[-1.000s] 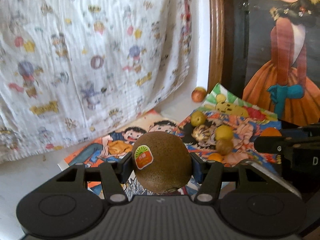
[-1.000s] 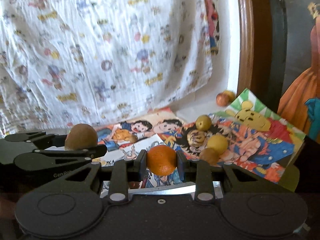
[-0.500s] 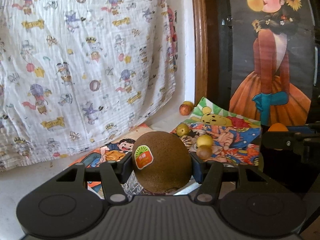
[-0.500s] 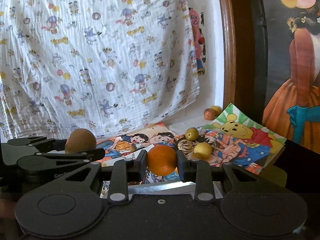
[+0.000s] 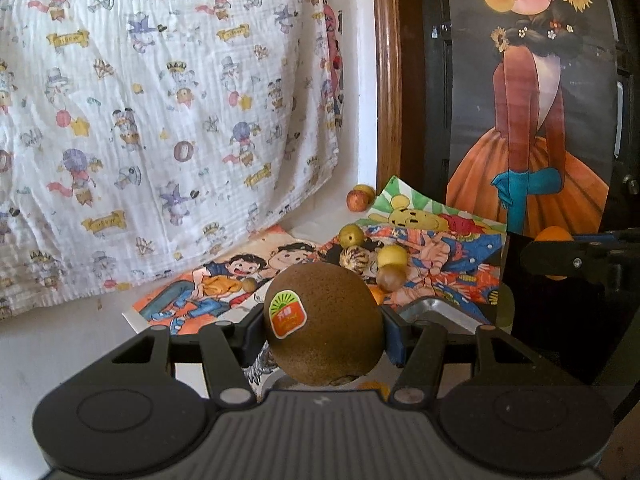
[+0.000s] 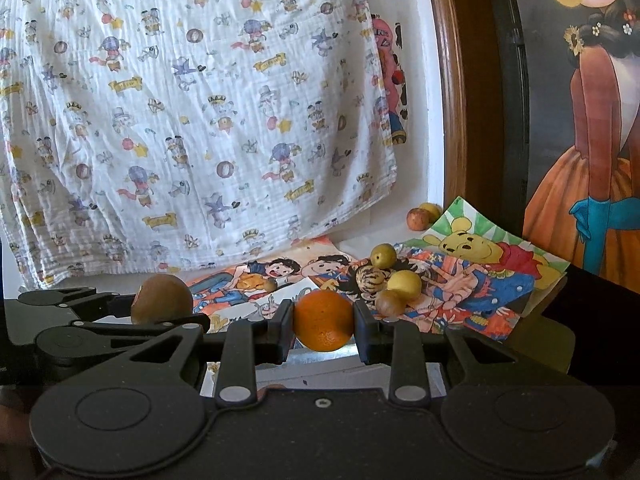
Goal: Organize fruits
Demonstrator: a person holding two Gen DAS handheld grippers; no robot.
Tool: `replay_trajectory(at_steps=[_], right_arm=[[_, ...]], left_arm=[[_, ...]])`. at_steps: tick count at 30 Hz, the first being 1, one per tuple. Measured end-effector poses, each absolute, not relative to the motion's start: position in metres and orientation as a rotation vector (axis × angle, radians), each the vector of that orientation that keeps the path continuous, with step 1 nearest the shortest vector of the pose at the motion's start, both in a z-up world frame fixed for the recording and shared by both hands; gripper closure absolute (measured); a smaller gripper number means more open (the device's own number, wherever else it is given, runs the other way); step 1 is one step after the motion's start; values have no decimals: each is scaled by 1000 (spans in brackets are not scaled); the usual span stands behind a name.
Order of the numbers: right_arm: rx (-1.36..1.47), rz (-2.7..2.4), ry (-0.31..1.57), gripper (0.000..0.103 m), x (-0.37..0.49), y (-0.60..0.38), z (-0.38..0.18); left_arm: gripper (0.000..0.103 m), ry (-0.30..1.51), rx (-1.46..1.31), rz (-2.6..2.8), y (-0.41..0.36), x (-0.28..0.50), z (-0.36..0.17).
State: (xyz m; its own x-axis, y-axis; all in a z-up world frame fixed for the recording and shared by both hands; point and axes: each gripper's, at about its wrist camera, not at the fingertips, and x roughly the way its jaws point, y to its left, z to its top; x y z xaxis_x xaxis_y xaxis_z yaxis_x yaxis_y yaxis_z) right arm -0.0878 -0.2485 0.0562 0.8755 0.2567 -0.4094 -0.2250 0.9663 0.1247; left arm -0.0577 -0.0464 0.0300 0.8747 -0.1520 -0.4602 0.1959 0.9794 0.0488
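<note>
A brown kiwi (image 5: 324, 322) with an orange and green sticker fills the left wrist view, and my left gripper (image 5: 322, 334) is shut on it. My right gripper (image 6: 323, 318) is shut on a small orange (image 6: 323, 314). The kiwi (image 6: 161, 298) in the left gripper shows at the left of the right wrist view. The orange (image 5: 554, 236) peeks above the right gripper at the right of the left wrist view. Several small yellow and brown fruits (image 5: 392, 256) lie on cartoon posters (image 5: 448, 260) ahead, and more small fruits (image 6: 380, 280) show there in the right wrist view.
A metal tray's corner (image 5: 436, 310) shows below the grippers. Two small fruits (image 5: 358, 200) sit by a wooden frame (image 5: 388, 80). A printed white cloth (image 5: 160, 120) hangs at the back. A dark panel with a painted figure (image 5: 532, 112) stands at the right.
Both grippers have drawn back and up from the posters, so the loose fruits look smaller and more of the cloth and panel shows. Each still holds its fruit.
</note>
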Motion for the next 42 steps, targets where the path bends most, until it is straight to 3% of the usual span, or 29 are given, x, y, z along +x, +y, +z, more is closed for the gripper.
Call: replay_trajectory(at_steps=[24,42], right_arm=[[114,234,681,70,-12,-253,-23],[115,220,798,70,25,-263,-80]], left_arm=[[40,725,76,-125,-22,13,-60],[40,797,119,-144,-35,47,-96]])
